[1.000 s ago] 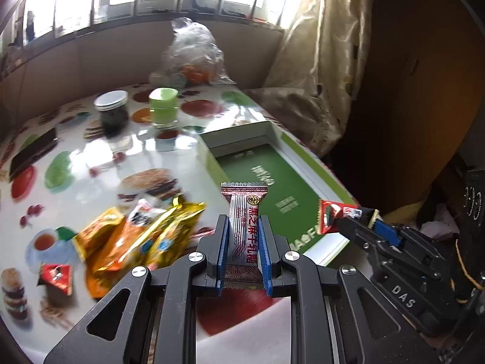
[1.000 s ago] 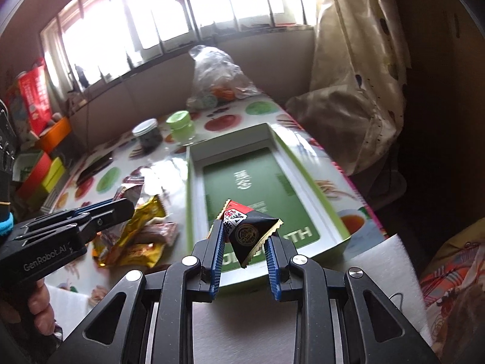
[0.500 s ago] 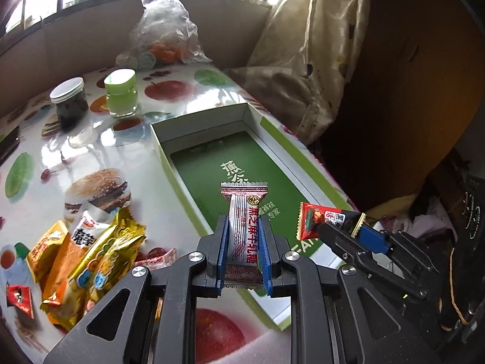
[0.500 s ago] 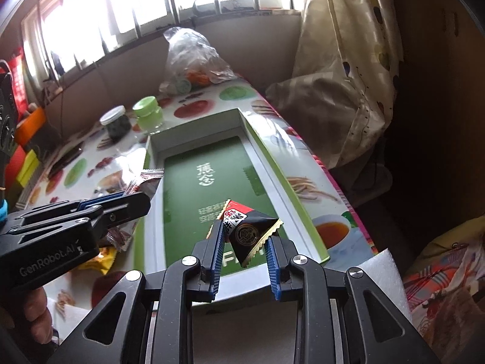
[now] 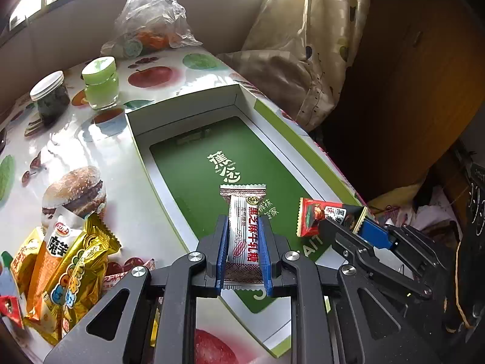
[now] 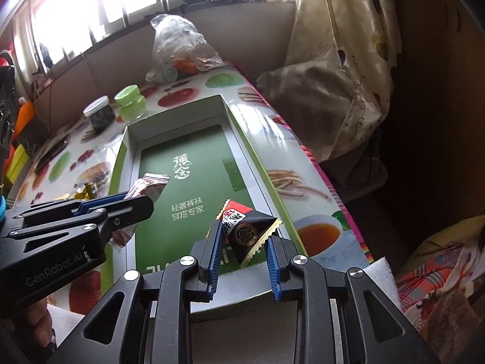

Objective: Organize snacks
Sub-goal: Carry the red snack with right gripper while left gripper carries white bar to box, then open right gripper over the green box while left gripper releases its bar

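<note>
Both grippers hang above the near end of the open green box (image 5: 291,151), which rests on a fruit-printed tablecloth (image 5: 100,139). The left gripper (image 5: 242,251) is clamped on a white sesame-candy bar (image 5: 244,221); the bar stands upright between the blue pads, its top rising past the fingertips over the box's green floor. The right gripper (image 6: 242,251) pinches a black-and-red triangular snack (image 6: 247,232) between narrowly spaced jaws, one corner pointing down toward the box floor. To the left of the box, near the table's edge, lies a pile of gold and orange snack packets (image 5: 60,270). Two jars (image 5: 75,91) and a plastic bag (image 5: 151,15) stand at the far end.
</note>
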